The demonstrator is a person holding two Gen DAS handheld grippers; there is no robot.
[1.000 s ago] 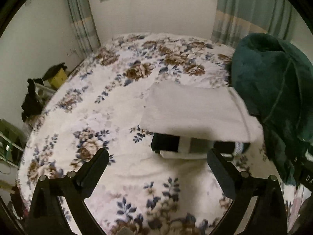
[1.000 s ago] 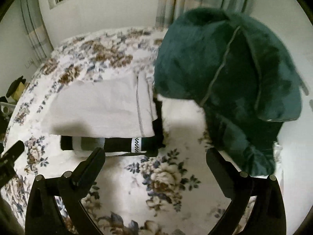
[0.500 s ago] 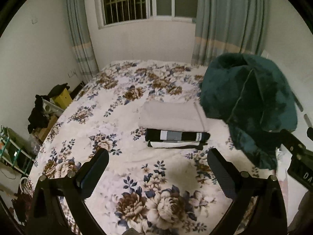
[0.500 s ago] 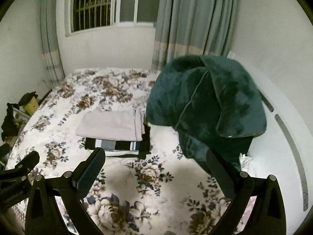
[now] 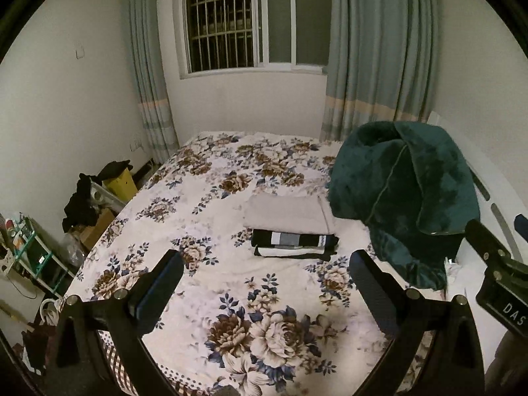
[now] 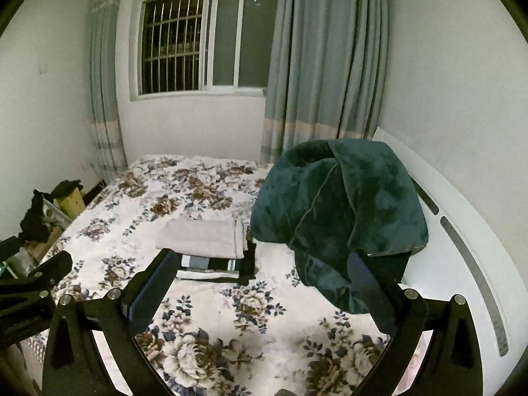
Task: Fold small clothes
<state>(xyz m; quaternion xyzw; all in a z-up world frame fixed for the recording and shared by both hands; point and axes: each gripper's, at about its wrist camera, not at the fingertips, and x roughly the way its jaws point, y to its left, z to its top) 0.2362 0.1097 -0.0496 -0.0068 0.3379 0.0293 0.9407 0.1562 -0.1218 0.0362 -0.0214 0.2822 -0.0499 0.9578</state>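
Note:
A folded pale beige garment (image 5: 287, 213) lies on top of a folded black, grey and white striped garment (image 5: 293, 246) in the middle of the floral bed (image 5: 204, 198). The stack also shows in the right wrist view, beige (image 6: 203, 237) over striped (image 6: 211, 265). My left gripper (image 5: 265, 280) is open and empty, held well back from the stack above the near part of the bed. My right gripper (image 6: 260, 280) is open and empty too, equally far back. The right gripper's body (image 5: 498, 277) shows at the right edge of the left wrist view.
A bulky dark green blanket (image 5: 406, 194) is heaped on the bed's right side, next to the stack, against the white headboard (image 6: 462, 241). Clutter, a yellow box (image 5: 120, 183) and a shelf (image 5: 29, 254) stand left of the bed. A window and curtains are behind.
Both grippers have pulled back and up from the folded stack, which now looks small and far. The stack lies as before. Both stay open.

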